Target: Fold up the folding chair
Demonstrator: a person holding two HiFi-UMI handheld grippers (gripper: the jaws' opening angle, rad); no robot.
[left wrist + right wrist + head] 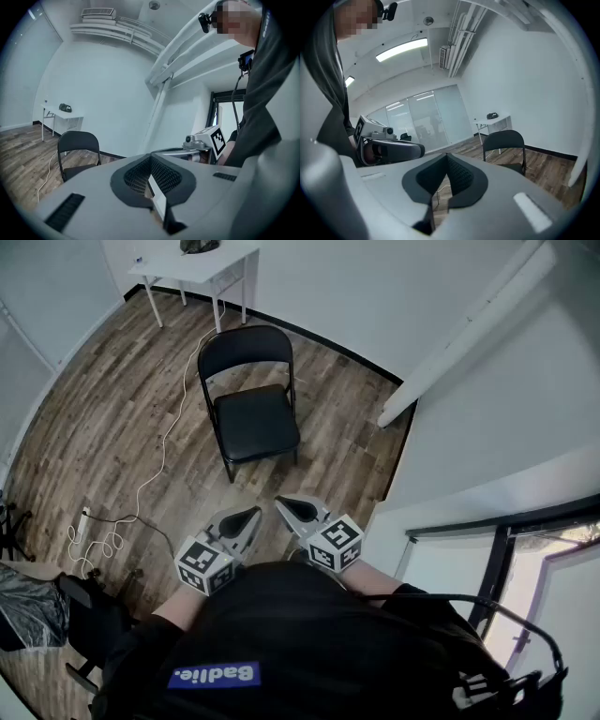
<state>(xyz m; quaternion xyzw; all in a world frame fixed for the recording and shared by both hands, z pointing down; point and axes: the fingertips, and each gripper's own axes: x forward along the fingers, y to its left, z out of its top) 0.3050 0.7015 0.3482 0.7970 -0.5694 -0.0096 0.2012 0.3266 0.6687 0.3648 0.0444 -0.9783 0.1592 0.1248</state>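
Patch (214, 675) reads "Badlie."; left claw (250, 513) and right claw (282, 503) clenched empty before folding chair (254, 421).

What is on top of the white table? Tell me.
One small dark object lies on the white rectangular table beyond the black folding chair; too small to identify, its underside covered.

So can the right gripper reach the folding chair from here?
Probably not yet: the right gripper, shut, hangs short of the black folding chair, but only wood floor lies between them.
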